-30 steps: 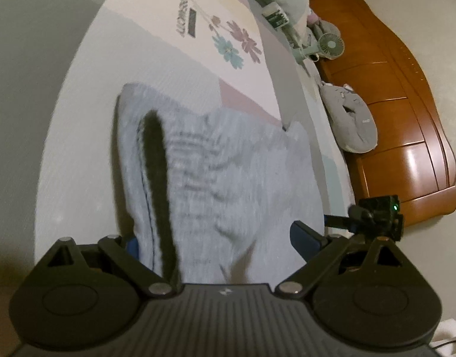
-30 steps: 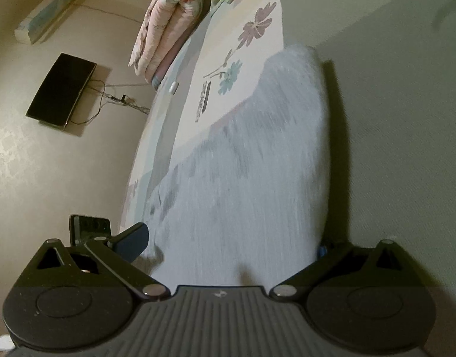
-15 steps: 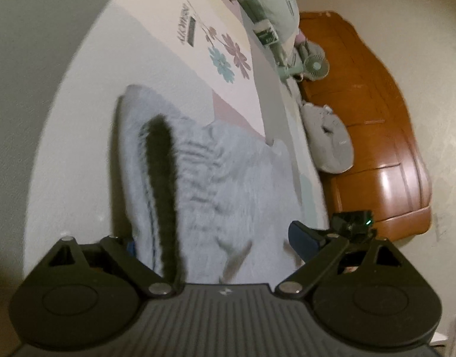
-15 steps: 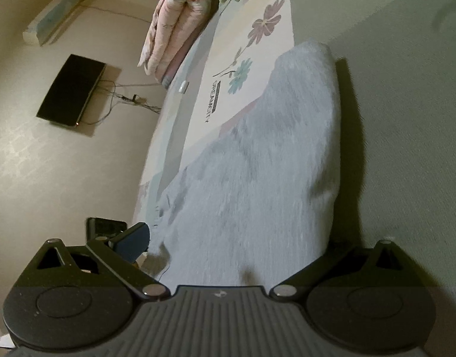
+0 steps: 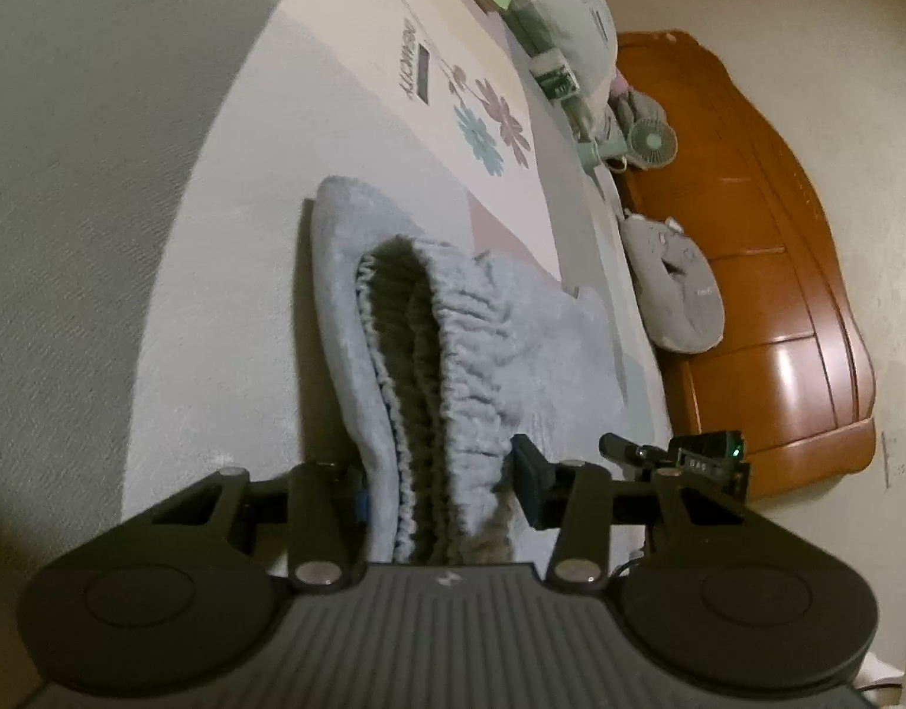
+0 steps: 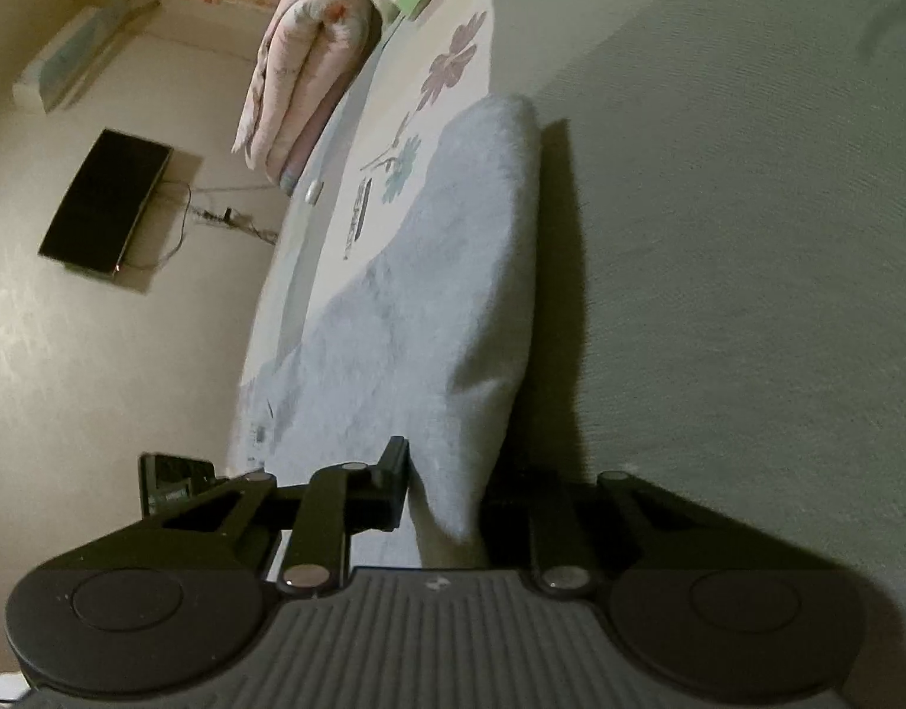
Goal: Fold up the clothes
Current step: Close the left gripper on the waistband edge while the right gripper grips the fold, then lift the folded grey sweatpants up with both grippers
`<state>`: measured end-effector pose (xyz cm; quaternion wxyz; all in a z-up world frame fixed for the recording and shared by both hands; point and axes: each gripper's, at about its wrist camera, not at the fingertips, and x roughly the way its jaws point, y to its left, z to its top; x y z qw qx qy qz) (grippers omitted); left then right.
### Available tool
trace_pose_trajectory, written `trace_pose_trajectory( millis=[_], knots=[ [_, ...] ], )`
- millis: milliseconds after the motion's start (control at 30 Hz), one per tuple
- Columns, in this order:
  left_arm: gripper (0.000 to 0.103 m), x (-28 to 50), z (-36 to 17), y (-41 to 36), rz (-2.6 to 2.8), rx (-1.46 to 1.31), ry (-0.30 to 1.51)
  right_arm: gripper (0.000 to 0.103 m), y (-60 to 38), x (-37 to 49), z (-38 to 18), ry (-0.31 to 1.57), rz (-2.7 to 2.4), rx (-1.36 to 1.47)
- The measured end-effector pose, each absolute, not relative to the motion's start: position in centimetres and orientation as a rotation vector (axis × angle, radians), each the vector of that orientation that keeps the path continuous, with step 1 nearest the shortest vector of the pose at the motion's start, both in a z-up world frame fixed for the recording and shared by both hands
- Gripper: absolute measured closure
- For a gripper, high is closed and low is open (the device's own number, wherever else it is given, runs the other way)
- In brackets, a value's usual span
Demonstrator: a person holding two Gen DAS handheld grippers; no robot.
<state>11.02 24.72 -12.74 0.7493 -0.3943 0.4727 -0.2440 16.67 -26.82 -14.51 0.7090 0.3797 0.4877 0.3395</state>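
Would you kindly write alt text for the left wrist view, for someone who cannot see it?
The left gripper has its fingers closed on the ribbed waistband of a light blue fleece garment that stretches away over a floral bedsheet. A wooden headboard and a small fan lie beyond.

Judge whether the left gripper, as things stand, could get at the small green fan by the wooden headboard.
Probably not yet. The left gripper is shut on the blue garment's elastic waistband, so it is occupied. The fan stands far up the bed, beyond the garment; nothing else blocks the way.
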Motion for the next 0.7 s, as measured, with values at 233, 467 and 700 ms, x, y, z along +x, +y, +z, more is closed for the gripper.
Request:
trace_pose_trajectory(
  millis=[233,467,700],
  knots=[
    [0.064,10.6,-12.5,24.3,-0.502,-0.84,1.018,0.087,-25.6,16.6,-13.9,1.08,0.728,0.775],
    [0.068,10.1,-10.5,22.7,-0.454,-0.69,1.01,0.085,-24.8,16.1,-12.6,1.048,0.716,0.721],
    [0.07,9.8,-8.6,21.9,-0.453,-0.614,0.993,0.086,-24.3,15.4,-10.8,0.994,0.715,0.677]
  ],
)
